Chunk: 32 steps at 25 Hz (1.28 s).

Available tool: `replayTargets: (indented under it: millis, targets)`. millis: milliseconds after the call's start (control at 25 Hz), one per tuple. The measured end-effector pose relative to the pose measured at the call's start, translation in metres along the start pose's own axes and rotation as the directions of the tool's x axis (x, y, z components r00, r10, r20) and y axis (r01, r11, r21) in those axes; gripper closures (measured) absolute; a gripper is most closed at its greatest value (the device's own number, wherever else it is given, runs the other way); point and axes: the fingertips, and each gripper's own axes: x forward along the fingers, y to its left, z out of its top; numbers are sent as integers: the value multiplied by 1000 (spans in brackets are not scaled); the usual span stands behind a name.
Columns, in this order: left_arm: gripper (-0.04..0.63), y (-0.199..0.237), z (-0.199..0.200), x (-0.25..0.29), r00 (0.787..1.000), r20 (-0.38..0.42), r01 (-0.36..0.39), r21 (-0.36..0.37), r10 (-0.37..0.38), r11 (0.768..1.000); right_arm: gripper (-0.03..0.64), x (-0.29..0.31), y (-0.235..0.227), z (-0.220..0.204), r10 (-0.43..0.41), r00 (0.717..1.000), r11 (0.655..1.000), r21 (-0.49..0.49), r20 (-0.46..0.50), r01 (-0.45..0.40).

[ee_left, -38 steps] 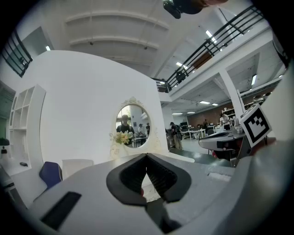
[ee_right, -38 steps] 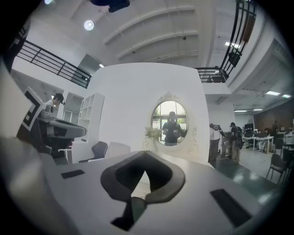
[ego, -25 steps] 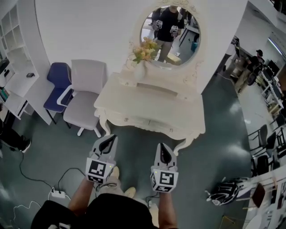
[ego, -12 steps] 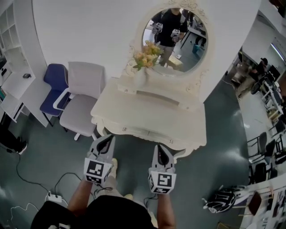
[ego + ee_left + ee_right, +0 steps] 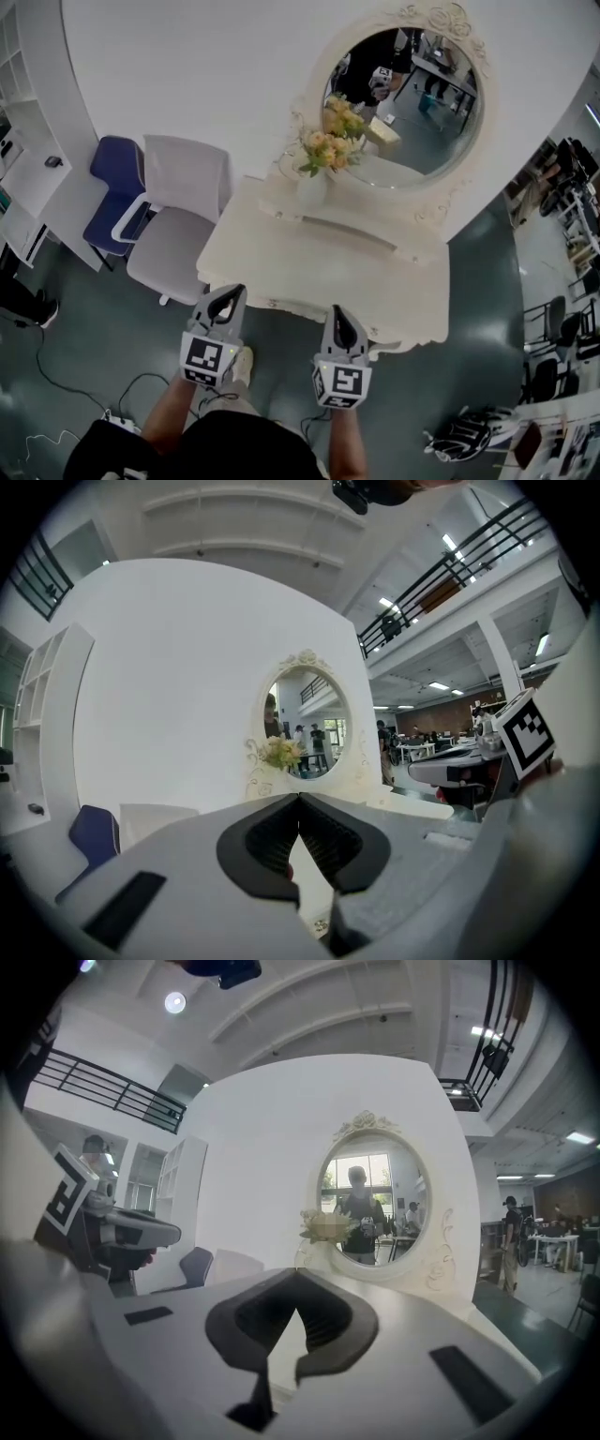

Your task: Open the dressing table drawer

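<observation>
Before the dressing table (image 5: 323, 267), at its front edge, both grippers are held side by side, pointing at it.

- Left gripper (image 5: 229, 294): tips at the left part of the table's front edge. Its own view shows the jaws pinched together at the tips, nothing between them (image 5: 299, 798).
- Right gripper (image 5: 337, 311): tips at the middle of the same edge, apart from the left one. Jaws closed tip to tip, empty (image 5: 296, 1275).
- Drawer: set in the table's front face, under the overhanging top. From above only a thin strip of that face shows between the two grippers, so the drawer's outline and handle cannot be made out.
- On the table's rear part: a white vase (image 5: 312, 190) with yellow flowers (image 5: 330, 142), standing left of centre, just before the oval mirror (image 5: 408, 98).
- Left of the table: a white chair (image 5: 181, 220) just beside it, and a blue chair (image 5: 116, 186) beyond that.
</observation>
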Motion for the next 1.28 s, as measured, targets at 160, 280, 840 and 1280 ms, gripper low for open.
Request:
replayTargets:
  millis: [160,280,840,1280]
  targets:
    - [594,34,-4,29,1000,-17,-2,-10,2,1000,618,46,11,-1,16,1000,1000,6,-21,-16]
    - [594,57,-11,50,999,-38,-1,-29,0,1000,618,80,18,-6,27,999,1000,5,-43,-27]
    - [594,152,-46,136,995,-97,12,-44,-16,999,618,216,43,-33,25,992,999,28,-123,-22]
    - [594,189,-94,199,986,-156,46,-65,-56,997,618,304,51,-87,50,976,998,45,-211,-41]
